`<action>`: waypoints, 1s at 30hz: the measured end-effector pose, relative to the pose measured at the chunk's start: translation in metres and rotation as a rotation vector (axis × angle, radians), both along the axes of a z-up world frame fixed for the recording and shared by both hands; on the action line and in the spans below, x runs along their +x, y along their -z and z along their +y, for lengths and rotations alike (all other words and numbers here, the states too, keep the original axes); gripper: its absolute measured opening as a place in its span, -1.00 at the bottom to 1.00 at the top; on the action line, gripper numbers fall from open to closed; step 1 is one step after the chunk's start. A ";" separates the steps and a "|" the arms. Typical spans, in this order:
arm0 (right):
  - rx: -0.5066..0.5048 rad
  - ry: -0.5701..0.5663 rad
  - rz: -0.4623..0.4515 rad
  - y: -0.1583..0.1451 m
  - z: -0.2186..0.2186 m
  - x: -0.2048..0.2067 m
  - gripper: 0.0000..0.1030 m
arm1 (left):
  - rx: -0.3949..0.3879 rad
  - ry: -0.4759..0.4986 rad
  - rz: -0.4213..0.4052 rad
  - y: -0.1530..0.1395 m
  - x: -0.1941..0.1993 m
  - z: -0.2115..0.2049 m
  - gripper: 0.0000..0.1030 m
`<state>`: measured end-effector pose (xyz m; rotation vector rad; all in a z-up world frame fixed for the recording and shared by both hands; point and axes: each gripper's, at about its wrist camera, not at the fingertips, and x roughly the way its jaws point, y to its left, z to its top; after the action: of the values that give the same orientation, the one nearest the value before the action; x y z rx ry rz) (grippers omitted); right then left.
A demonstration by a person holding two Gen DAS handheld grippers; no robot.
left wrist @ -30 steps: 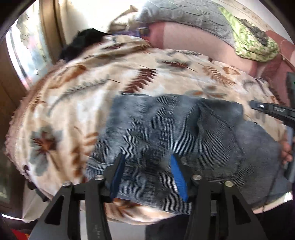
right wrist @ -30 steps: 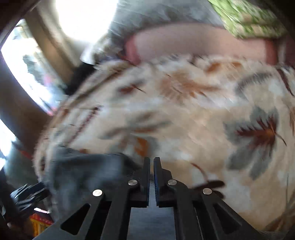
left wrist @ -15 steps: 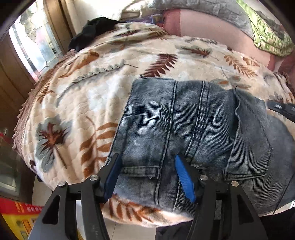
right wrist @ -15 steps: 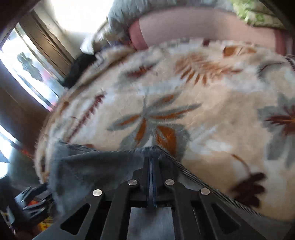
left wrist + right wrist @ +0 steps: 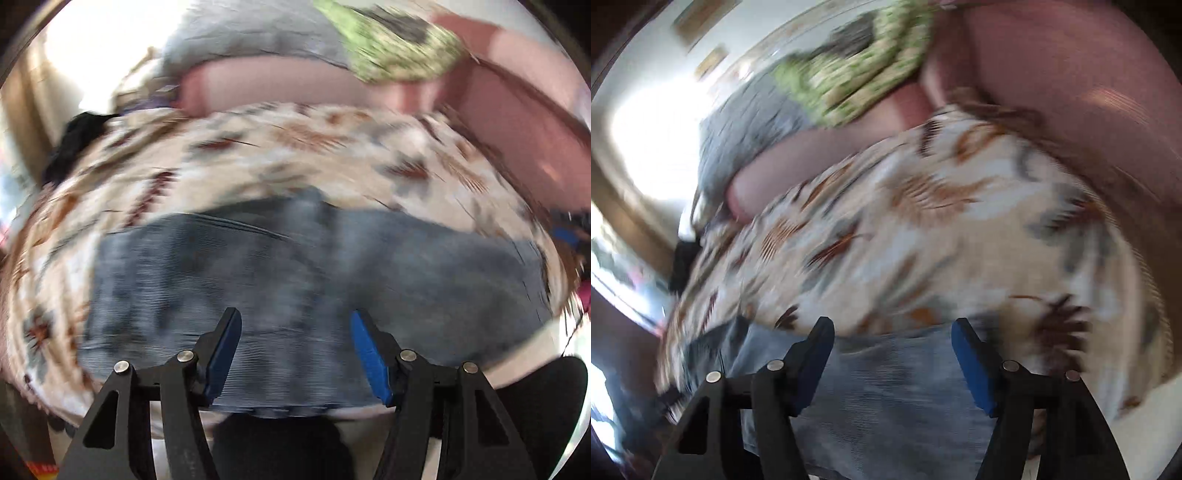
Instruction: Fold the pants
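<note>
The blue denim pants [image 5: 288,273] lie folded across the near edge of a bed covered with a cream leaf-print blanket [image 5: 295,155]. My left gripper [image 5: 295,347] is open and empty, just above the near part of the pants. My right gripper [image 5: 892,354] is open and empty, above the pants [image 5: 886,398] near their far edge. Both views are blurred by motion. The right gripper's blue pad shows faintly at the right edge of the left wrist view [image 5: 565,234].
A pink headboard or sofa back [image 5: 524,122] runs behind the bed, with a grey pillow [image 5: 258,37] and a green patterned cushion [image 5: 391,48] on it. A black garment [image 5: 77,136] lies at the far left corner. A bright window [image 5: 657,133] is at the left.
My right gripper was shut on the pants' edge and has let go; it is open now. The pants now lie wider across the bed. Both cameras have swung and tilted up.
</note>
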<state>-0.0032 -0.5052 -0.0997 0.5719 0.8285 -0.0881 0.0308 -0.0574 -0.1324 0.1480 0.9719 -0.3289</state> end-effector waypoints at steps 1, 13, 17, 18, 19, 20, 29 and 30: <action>0.021 0.011 0.000 0.004 -0.009 -0.003 0.35 | 0.003 0.028 0.018 0.005 -0.001 -0.014 0.22; 0.051 0.004 0.139 0.079 -0.021 0.026 -0.58 | 0.122 0.178 0.172 0.071 -0.009 -0.087 0.22; -0.044 0.054 0.029 0.054 -0.021 0.009 -0.92 | 0.171 0.232 0.162 0.073 -0.019 -0.096 0.22; -0.070 0.057 0.016 0.050 -0.019 0.005 -0.92 | 0.173 0.232 0.163 0.073 -0.020 -0.098 0.22; -0.089 0.053 0.017 0.049 -0.017 0.006 -0.92 | 0.173 0.231 0.167 0.074 -0.019 -0.098 0.22; -0.113 0.055 0.028 0.049 -0.015 0.005 -0.92 | 0.166 0.226 0.172 0.074 -0.019 -0.098 0.23; -0.011 0.213 -0.047 0.048 -0.047 -0.021 -0.45 | 0.102 0.208 0.206 0.063 -0.016 -0.084 0.23; 0.003 0.222 -0.084 0.040 -0.048 -0.032 -0.41 | 0.093 0.204 0.213 0.062 -0.016 -0.082 0.23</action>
<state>-0.0355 -0.5528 -0.1393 0.6649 0.6815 -0.2645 0.0152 -0.1391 -0.1943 0.3025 1.1869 -0.4949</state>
